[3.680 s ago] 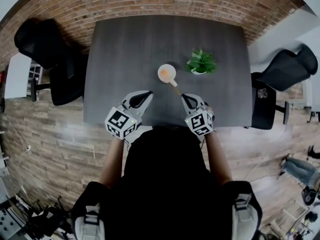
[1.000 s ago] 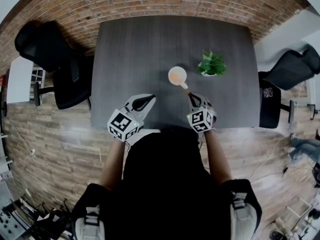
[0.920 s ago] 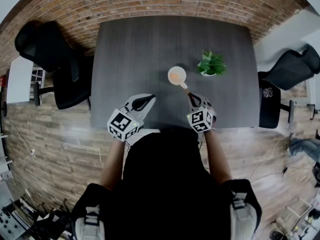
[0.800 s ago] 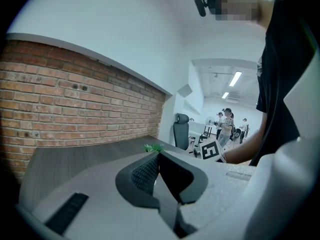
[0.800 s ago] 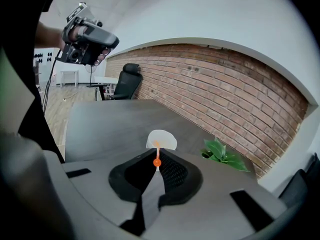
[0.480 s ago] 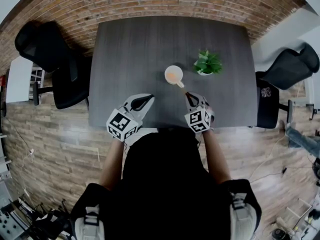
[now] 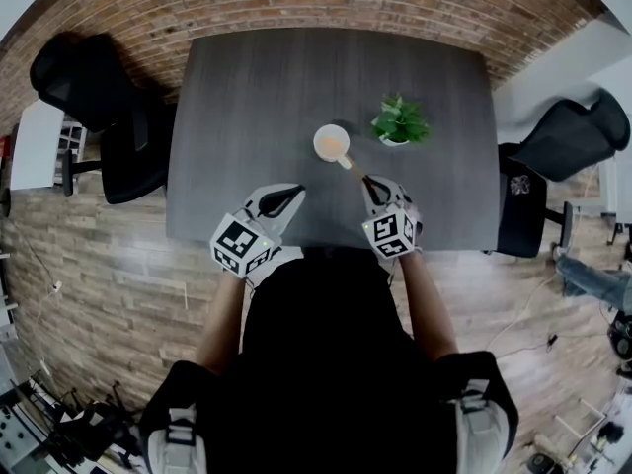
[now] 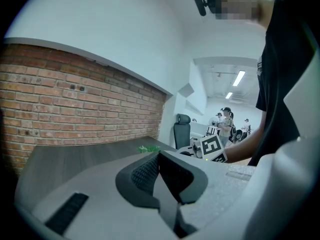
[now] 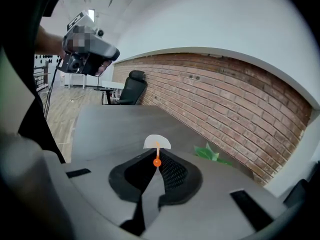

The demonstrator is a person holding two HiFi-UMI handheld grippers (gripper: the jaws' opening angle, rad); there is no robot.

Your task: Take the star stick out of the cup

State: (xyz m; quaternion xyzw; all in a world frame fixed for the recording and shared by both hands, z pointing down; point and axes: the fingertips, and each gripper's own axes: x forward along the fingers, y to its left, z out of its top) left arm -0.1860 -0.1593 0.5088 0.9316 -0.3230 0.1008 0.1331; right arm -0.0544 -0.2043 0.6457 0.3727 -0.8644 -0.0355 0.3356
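Observation:
A white cup [image 7: 331, 142] stands mid-table with orange showing inside it. The thin orange star stick [image 7: 349, 168] leans out of the cup toward me. My right gripper [image 7: 364, 183] is shut on the stick's near end. In the right gripper view the stick's orange ball end [image 9: 157, 162] sits at the closed jaw tips, and the shaft runs on to the cup [image 9: 157, 142]. The star itself is not distinguishable. My left gripper [image 7: 291, 192] is shut and holds nothing, hovering left of the cup near the table's front edge; its closed jaws [image 8: 159, 156] point across the table.
A small green potted plant [image 7: 398, 122] stands just right of the cup, also seen as the plant [image 9: 210, 153]. The dark grey table [image 7: 257, 97] is backed by a brick wall. Black office chairs [image 7: 84, 82] flank both table ends.
The head view has swayed a little, so everything shifts in frame. Both grippers keep their places relative to the cup, and the right one stays at the stick's end.

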